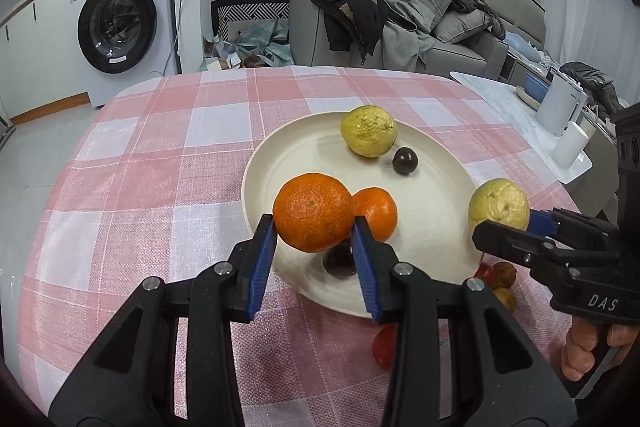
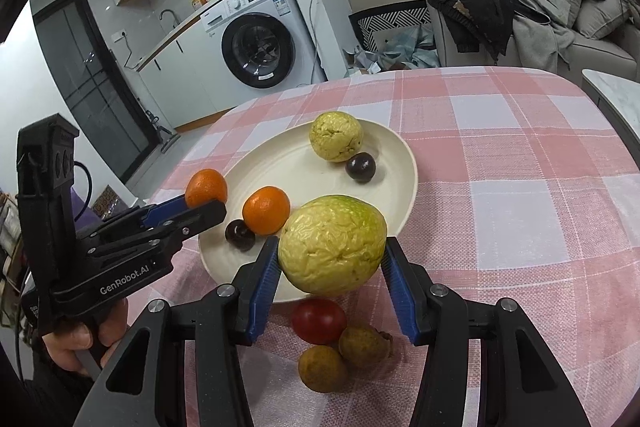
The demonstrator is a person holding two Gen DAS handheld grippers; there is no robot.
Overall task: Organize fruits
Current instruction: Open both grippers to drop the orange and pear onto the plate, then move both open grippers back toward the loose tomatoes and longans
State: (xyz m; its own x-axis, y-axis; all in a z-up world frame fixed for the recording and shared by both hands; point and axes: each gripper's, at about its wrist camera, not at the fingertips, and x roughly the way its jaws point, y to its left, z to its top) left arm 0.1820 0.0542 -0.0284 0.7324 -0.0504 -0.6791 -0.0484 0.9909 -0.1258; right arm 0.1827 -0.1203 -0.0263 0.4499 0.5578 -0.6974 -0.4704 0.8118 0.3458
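Observation:
My left gripper (image 1: 314, 231) is shut on a large orange (image 1: 313, 211) and holds it over the near left part of a cream plate (image 1: 420, 211). My right gripper (image 2: 332, 259) is shut on a yellow-green guava (image 2: 332, 245) over the plate's near right rim (image 2: 408, 183). On the plate lie a second guava (image 1: 368, 131), a smaller orange (image 1: 376, 213) and two dark round fruits (image 1: 405, 161) (image 1: 339, 261). The left gripper with its orange (image 2: 206, 187) also shows in the right wrist view.
On the pink checked tablecloth (image 2: 520, 187) near the plate lie a red tomato (image 2: 318, 321) and two brown longans (image 2: 322, 367) (image 2: 364, 345). A second red tomato (image 1: 384, 347) lies under my left gripper. A white side table (image 1: 520, 115) stands to the right.

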